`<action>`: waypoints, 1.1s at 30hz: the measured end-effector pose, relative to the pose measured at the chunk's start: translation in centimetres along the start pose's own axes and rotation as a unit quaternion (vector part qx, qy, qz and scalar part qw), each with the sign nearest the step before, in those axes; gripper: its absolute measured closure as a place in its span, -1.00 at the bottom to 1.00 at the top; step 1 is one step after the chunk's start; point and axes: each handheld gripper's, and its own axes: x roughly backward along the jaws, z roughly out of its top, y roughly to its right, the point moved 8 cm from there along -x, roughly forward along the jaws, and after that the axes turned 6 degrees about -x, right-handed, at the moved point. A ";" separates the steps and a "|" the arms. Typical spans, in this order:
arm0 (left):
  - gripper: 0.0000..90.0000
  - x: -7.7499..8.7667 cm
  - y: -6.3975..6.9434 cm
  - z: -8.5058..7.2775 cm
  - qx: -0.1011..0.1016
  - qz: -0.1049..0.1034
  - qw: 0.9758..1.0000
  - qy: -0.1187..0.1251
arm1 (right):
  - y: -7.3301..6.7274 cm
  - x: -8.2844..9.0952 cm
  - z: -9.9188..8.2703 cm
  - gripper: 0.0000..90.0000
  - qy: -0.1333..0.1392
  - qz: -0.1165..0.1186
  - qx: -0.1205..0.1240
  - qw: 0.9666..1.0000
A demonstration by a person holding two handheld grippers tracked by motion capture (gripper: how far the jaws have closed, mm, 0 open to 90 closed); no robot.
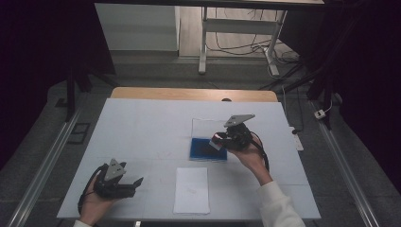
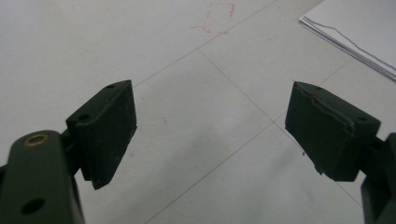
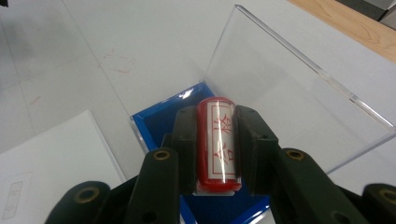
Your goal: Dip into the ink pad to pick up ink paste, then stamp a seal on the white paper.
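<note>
From the high view we see the blue tray [image 1: 201, 150] just right of the middle of the white surface [image 1: 142, 127], with its clear lid [image 1: 208, 126] standing up at the tray's 12 o'clock edge. The right tool [image 1: 218, 140] hangs over the tray's 3 o'clock side; what it holds is too small to make out here. A sheet of paper [image 1: 191, 190] lies at the tray's 6 o'clock, apart from it. The left tool [image 1: 138, 182] sits at the paper's 9 o'clock, low by the surface.

In the left gripper view we find the left tool [image 2: 210, 130] wide open over bare surface, nothing between its pads, with a paper corner [image 2: 359, 32] cut off at 1 o'clock.

In the right gripper view the right tool [image 3: 215, 140] is clamped on a red stamp [image 3: 218, 144] with a white label of red characters, above the tray [image 3: 159, 116]. The tray's inside is mostly hidden behind the tool. The lid [image 3: 289, 102] rises at 1 o'clock; the paper [image 3: 56, 158] lies at 9 o'clock.
</note>
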 end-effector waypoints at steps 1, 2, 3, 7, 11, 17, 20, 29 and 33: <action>-0.63 0.0 0.0 0.0 0.000 0.000 1.000 0.000 | -0.1 0.0 0.0 0.55 0.001 0.003 0.000 1.000; -0.63 0.0 0.0 0.1 -0.001 0.000 1.000 0.000 | -0.2 0.1 0.0 0.55 0.002 0.004 -0.001 1.000; -0.63 0.0 0.0 0.1 0.000 0.002 1.000 0.000 | -0.2 0.1 0.1 0.55 0.002 0.004 0.002 1.000; -0.63 -0.1 0.1 0.1 -0.002 -0.001 1.000 -0.001 | -0.6 0.3 0.1 0.55 0.002 0.004 0.007 1.000; -0.63 -0.1 0.1 0.1 -0.001 0.001 1.000 0.000 | -1.2 0.5 0.1 0.55 0.001 0.009 0.006 1.000; -0.63 -0.1 0.1 0.2 -0.001 -0.003 1.000 0.001 | -2.1 1.0 0.1 0.55 0.004 0.017 0.009 1.000; -0.63 -0.1 0.1 0.2 -0.001 -0.004 1.000 0.001 | -2.5 1.2 -0.1 0.55 0.000 0.021 0.011 1.000; -0.63 -0.2 0.1 0.2 -0.001 -0.003 1.000 0.000 | -3.6 1.6 -0.5 0.55 -0.005 0.034 0.015 0.999; -0.63 -0.2 0.1 0.2 -0.002 -0.002 1.000 -0.002 | -4.3 1.9 -0.6 0.55 -0.004 0.039 0.020 0.999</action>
